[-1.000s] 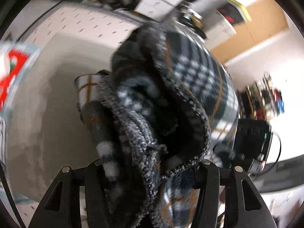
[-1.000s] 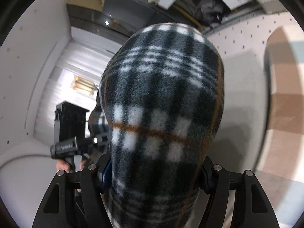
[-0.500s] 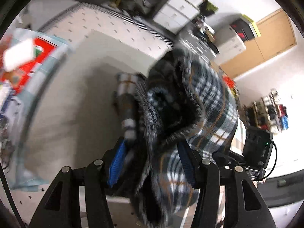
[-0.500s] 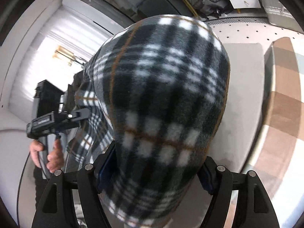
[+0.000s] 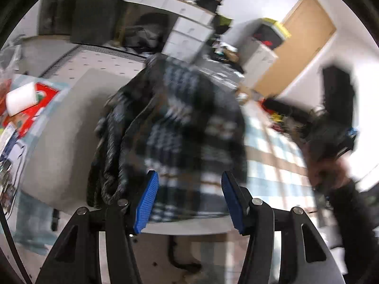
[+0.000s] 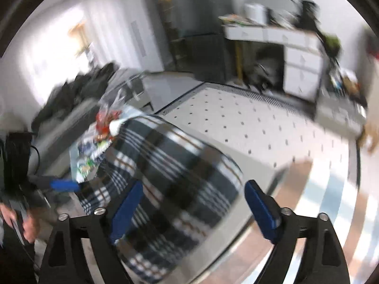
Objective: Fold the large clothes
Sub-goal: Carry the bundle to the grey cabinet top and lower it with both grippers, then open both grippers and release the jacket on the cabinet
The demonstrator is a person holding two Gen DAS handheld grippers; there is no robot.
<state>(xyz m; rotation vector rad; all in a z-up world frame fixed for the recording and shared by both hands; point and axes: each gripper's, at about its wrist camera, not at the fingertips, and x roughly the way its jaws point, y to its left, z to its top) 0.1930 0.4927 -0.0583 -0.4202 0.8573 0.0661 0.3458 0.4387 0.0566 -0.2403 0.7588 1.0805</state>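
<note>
A dark plaid fleece garment (image 5: 189,118) lies bunched on the grey table (image 5: 71,118), blurred by motion. In the left wrist view my left gripper (image 5: 189,201) is drawn back at the table's near edge. It is open, its blue pads bare and the garment beyond them. In the right wrist view the same garment (image 6: 170,172) rests below and ahead of my right gripper (image 6: 193,210). Its jaws are opening wide and neither pad touches the cloth. The other gripper (image 6: 64,184) and a hand (image 6: 28,224) show at the left.
Red packaging and a white item (image 5: 21,97) clutter the table's left end. A brown, blue and white checked cloth (image 5: 272,153) covers its right side. White drawers (image 5: 189,35), a wooden door (image 5: 303,42) and a dotted floor (image 6: 260,123) lie beyond.
Both grippers held the plaid garment up before; now it lies on the table. Both have let go and pulled back, and the right jaws have spread wide.
</note>
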